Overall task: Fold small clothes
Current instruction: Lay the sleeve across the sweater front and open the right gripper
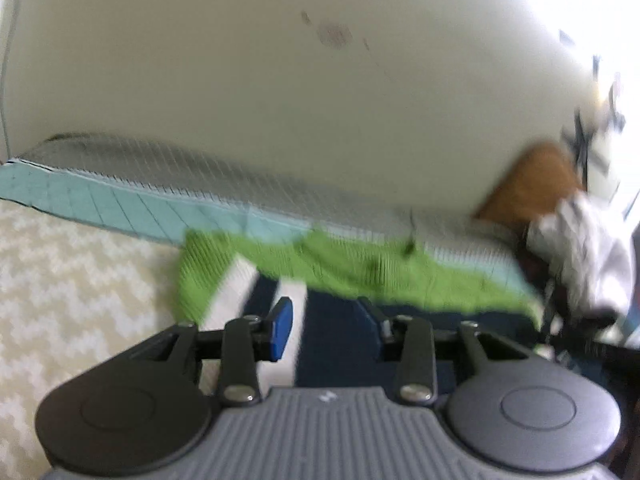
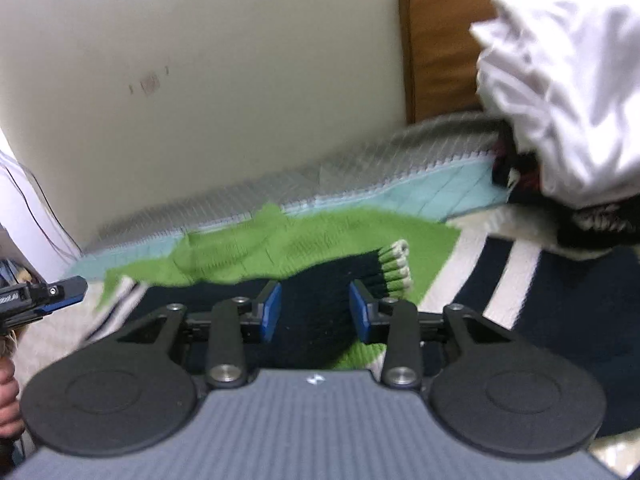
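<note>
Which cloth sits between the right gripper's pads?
The dark navy knit piece with green-white fringe, between the right gripper pads; the green knit garment lies beyond.

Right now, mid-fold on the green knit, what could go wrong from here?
The right gripper straddles the dark band of the green knit without pinching it, so it may close on too little cloth. The white clothes pile leans close by and could be bumped. Heavy blur in the left view makes aiming uncertain.

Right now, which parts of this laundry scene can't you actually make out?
- Green cloth: smeared by motion blur in the left view, so its shape is unclear.
- Dark pile under the white cloth: mostly covered and cut off by the right view's edge.
- Left claw: only its tip enters the right view.
- Right claw: whether its pads press the dark knit is unclear.
</note>
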### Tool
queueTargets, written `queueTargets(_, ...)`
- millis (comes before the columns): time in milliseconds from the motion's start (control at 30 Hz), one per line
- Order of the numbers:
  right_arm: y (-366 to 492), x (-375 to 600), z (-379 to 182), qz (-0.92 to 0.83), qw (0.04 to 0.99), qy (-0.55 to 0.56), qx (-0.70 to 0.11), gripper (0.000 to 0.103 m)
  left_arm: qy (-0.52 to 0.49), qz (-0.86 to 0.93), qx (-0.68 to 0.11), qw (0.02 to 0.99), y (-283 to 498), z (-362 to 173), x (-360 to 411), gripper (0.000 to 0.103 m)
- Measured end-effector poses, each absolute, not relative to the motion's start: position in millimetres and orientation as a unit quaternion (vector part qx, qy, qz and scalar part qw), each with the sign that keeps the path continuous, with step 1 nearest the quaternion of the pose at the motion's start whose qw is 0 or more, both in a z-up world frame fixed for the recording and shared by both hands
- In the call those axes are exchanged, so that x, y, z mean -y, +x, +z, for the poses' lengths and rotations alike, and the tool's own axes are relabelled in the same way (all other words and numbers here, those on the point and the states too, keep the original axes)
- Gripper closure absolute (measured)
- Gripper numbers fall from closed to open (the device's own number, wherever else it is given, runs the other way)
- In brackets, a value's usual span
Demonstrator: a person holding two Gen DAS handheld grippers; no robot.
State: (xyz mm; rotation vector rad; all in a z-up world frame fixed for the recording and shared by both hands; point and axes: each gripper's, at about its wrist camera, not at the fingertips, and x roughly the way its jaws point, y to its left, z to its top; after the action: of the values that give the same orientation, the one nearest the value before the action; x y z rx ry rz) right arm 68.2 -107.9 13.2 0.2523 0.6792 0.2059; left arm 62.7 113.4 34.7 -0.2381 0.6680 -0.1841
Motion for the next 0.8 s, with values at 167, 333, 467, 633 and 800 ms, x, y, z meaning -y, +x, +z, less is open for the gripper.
queueTargets(167, 72, 136, 2, 0.089, 0.933, 0.143, -0.319, 0.070, -0.023, -0.049, -0.319, 0.946, 61, 11, -90, 0.059)
queueTargets(333, 62, 130, 2, 0.076, 0.942, 0.123, -0.303, 0.069, 0.000, -0.035, -0.316, 0.948, 55, 12, -84, 0.058)
queueTargets(467, 62, 121, 0, 0.062, 0.947, 0.105, -0.299, 0.068, 0.005, -0.024, -0.314, 0.949, 53, 10, -85, 0.057)
queueTargets(633, 63, 122, -2, 0.044, 0.946, 0.103, -0.304, 0.051, 0.021, -0.011, -0.314, 0.949, 55, 9, -77, 0.053)
queueTargets(800, 62, 122, -3, 0.043, 0.947, 0.100, -0.303, 0.051, 0.035, -0.001, -0.314, 0.949, 56, 8, -73, 0.050)
